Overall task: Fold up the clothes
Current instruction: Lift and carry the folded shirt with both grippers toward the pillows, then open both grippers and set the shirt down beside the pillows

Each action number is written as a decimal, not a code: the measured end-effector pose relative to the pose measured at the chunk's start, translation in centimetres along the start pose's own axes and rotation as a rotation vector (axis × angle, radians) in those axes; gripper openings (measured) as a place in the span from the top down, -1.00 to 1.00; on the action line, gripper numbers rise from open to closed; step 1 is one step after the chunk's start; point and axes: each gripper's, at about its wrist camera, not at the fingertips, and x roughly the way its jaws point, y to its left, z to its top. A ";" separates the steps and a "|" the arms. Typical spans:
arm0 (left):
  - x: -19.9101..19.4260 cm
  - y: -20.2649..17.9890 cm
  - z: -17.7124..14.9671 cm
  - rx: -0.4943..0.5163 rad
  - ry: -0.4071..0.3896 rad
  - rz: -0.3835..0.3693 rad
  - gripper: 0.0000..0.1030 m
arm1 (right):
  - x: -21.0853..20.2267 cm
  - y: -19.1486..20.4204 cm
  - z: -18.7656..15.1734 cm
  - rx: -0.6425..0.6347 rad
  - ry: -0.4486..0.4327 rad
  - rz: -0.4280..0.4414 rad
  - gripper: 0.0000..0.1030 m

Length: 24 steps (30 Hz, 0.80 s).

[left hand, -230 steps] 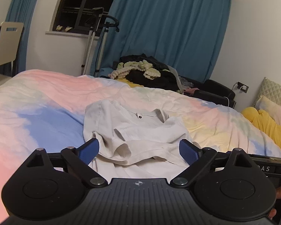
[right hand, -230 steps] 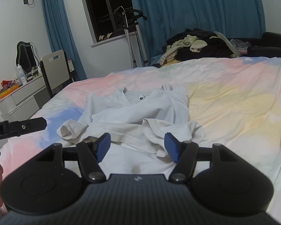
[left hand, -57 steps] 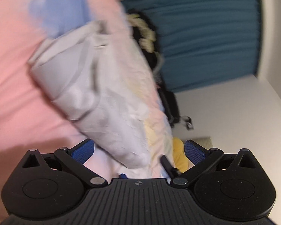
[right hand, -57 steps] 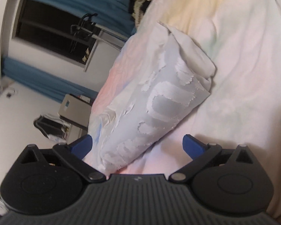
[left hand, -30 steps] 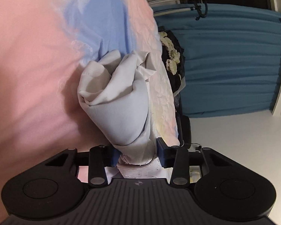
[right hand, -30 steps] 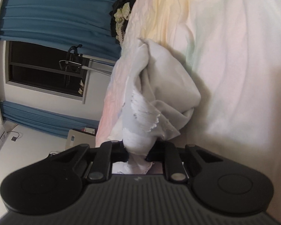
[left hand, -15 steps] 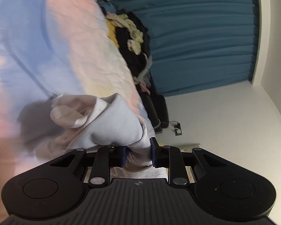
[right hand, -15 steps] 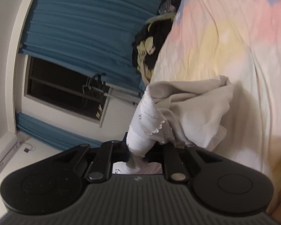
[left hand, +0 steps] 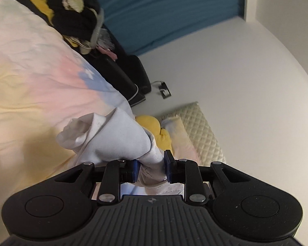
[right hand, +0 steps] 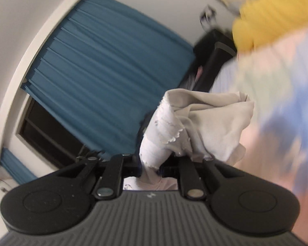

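Clamping down on bunched cloth, the left gripper [left hand: 150,168] has its blue-padded fingers [left hand: 135,167] drawn in narrow around a wad of the white shirt [left hand: 113,137], the fabric pinched between them and billowing out ahead in loose folds. The shirt hangs clear above the pastel duvet [left hand: 30,86], up off the bed. Beyond the duvet's far edge lies a dark heap of clothes [left hand: 71,10] against the teal curtain [left hand: 154,10]; a yellow pillow [left hand: 149,125] and a quilted cushion [left hand: 203,131] sit beside the duvet's corner, just past the held cloth. Over in the right wrist view, the right gripper [right hand: 152,164] is likewise nipped tight on another part of the shirt [right hand: 205,123], a scalloped trim edge spilling out between its fingers. That view is tilted and smeared, with the curtain [right hand: 113,71] left of the shirt and the duvet [right hand: 277,102] to its right.
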 end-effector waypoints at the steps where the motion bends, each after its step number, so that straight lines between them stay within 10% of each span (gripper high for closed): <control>1: 1.5 0.8 -0.3 0.019 0.014 0.003 0.46 | 0.3 -1.2 0.0 -0.022 -0.015 -0.017 0.69; 14: 6.1 11.3 -6.3 0.184 0.178 0.217 0.41 | 2.1 -19.1 -10.3 0.041 0.155 -0.316 0.63; 16: 5.8 10.9 -6.2 0.196 0.183 0.243 0.27 | 2.4 -19.1 -10.6 0.026 0.158 -0.322 0.62; 20: 2.8 8.2 -6.8 0.280 0.146 0.278 -0.63 | 2.7 -17.2 -9.8 -0.049 0.207 -0.364 0.29; 24: -0.9 5.4 -6.7 0.345 0.120 0.305 -0.72 | 0.6 -13.7 -9.8 -0.166 0.250 -0.390 -0.16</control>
